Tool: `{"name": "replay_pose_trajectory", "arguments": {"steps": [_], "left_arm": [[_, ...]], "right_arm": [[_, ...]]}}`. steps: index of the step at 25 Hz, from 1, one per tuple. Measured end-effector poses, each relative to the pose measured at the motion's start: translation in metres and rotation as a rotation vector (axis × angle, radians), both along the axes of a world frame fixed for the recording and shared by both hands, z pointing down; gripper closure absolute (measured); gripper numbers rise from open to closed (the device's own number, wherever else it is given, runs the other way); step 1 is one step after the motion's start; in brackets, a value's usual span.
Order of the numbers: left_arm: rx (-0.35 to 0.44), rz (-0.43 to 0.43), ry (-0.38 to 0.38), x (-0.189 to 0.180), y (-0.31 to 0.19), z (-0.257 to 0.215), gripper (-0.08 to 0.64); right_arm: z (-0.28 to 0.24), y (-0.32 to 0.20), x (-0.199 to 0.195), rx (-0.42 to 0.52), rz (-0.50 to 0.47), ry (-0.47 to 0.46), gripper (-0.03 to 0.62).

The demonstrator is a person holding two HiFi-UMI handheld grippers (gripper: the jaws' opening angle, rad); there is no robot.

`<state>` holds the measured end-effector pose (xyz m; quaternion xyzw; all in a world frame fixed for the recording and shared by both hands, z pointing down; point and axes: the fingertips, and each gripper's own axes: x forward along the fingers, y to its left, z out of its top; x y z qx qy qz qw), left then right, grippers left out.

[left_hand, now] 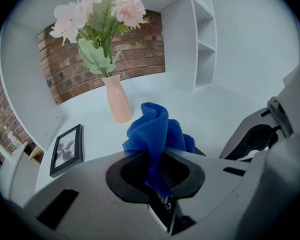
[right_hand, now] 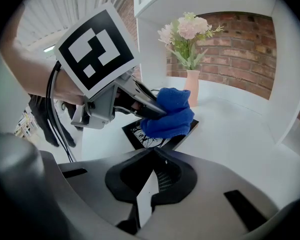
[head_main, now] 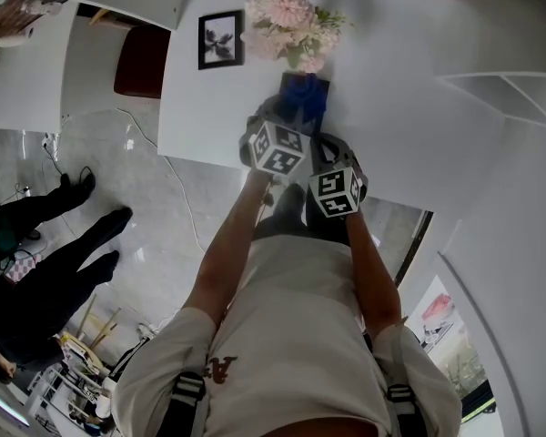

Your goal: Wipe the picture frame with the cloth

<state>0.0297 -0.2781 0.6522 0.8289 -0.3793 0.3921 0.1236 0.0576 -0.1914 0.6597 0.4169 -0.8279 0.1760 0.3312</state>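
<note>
Currently: left tongs (left_hand: pixel 157 156) pinch a crumpled soft blue cloth (left_hand: pixel 157 131). The cloth bunches up out of the closed tips and is held over the white table (head_main: pixel 209 116).

Right tongs (right_hand: pixel 152 152) are pressed together at the tips with nothing between them. They sit just beside the left tongs, slightly nearer the person.

A black rectangular picture frame holding a white print of dark branches (head_main: pixel 220 39) is on the table, left of the cloth and apart from it. In the right gripper view the cloth overlaps the frame's top edge, but the head view shows bare table between them.

A pale pink vase (left_hand: pixel 117 101) of pink and white flowers (head_main: pixel 291 21) stands beyond the cloth, to the right of the frame.

A red brick wall (left_hand: pixel 140 49) runs behind the table, with white open shelving (left_hand: pixel 202 44) at the right. A person in dark clothing (head_main: pixel 45 280) is on the pale glossy floor (head_main: pixel 155 226) at the left.
</note>
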Motion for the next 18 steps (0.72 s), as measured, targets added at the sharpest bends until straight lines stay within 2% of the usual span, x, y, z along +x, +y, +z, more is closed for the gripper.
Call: {"name": "replay_pose_trajectory", "arguments": {"steps": [10,18], "left_arm": [[0.001,-0.040,0.000,-0.013,-0.005,-0.002,0.511],[0.025,-0.104,0.003,-0.033,-0.011,-0.010,0.511]], "right_arm": [[-0.001,0.000,0.000,-0.003,0.004,0.009,0.594],[0.000,0.000,0.000,-0.002,0.012,0.018,0.594]]}}
